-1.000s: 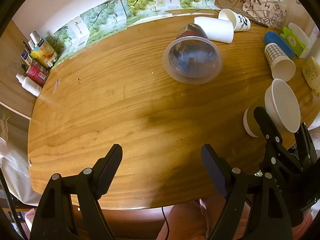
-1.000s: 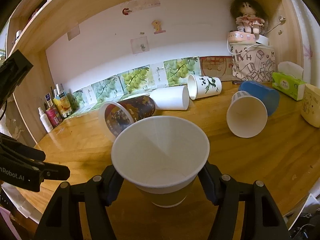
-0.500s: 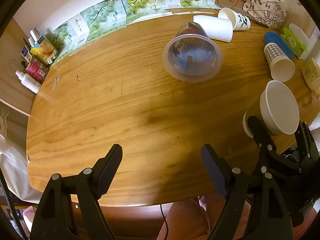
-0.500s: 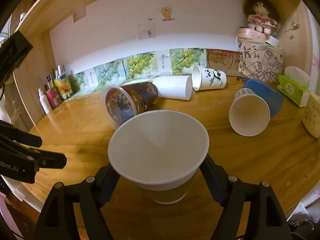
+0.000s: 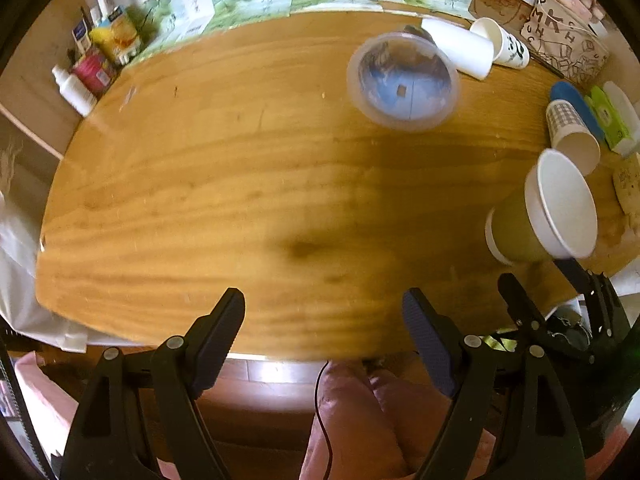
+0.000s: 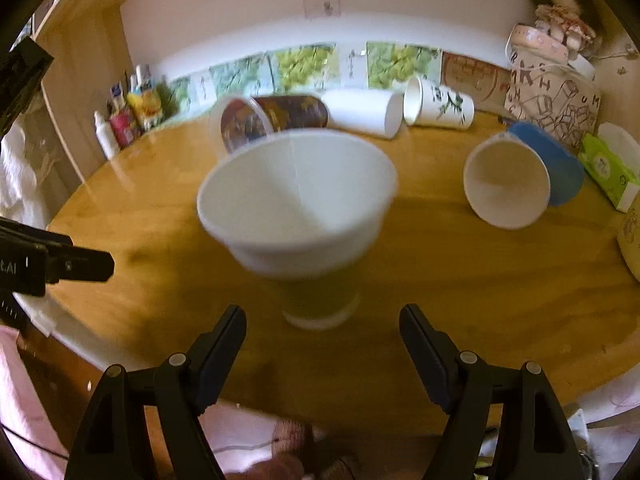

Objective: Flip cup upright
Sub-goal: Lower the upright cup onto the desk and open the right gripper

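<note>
A green paper cup with a white inside point(image 6: 298, 208) stands upright on the wooden table point(image 6: 460, 280), just beyond my right gripper point(image 6: 322, 332). That gripper is open and empty, its fingers apart from the cup and pulled back toward the table's front edge. The cup also shows in the left wrist view point(image 5: 540, 216) at the right, with the right gripper point(image 5: 536, 276) behind it. My left gripper point(image 5: 324, 320) is open and empty over the table's front edge.
Several cups lie on their sides: a clear plastic cup with dark print point(image 6: 256, 120), a white cup point(image 6: 360, 114), a panda-print cup point(image 6: 438, 106), a checked cup point(image 6: 506, 180) against a blue one. Bottles point(image 5: 88, 76) stand far left; a bag point(image 6: 552, 96) and tissue pack point(image 6: 608, 168) right.
My right gripper has let go of the green cup and pulled back, leaving it standing on the table. Both views have drawn back toward the front edge.
</note>
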Demonstrator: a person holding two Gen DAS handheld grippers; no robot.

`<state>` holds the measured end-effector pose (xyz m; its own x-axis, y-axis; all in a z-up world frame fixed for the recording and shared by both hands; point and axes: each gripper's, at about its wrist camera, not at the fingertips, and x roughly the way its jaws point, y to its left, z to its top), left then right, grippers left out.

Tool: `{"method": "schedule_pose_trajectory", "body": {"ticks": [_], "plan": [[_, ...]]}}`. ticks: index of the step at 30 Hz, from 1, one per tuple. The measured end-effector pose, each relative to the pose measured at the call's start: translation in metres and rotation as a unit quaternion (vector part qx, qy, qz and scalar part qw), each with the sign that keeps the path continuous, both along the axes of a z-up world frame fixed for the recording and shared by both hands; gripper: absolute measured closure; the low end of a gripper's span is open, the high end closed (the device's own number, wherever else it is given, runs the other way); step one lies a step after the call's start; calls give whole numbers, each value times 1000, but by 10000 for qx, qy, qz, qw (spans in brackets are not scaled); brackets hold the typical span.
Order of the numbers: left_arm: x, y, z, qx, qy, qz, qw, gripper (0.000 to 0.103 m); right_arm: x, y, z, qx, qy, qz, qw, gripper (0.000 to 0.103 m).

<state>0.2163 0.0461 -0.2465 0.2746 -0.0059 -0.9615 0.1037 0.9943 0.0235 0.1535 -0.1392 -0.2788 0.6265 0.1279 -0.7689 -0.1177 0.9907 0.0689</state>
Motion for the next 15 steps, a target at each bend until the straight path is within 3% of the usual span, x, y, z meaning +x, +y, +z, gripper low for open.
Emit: {"method": "schedule_pose_trajectory", "body": {"ticks": [7, 11, 15], "plan": [[-23, -2, 2, 5, 184, 291, 9994, 19, -20, -31, 22, -2, 1004, 17, 9949, 23], [-27, -6, 19, -185, 242, 520, 9982, 19, -30, -50, 56, 37, 1247, -71, 9922, 22], [-28, -12, 45, -367, 37, 675, 9970, 19, -33, -54, 95, -422, 1550, -74, 9870, 22]]}}
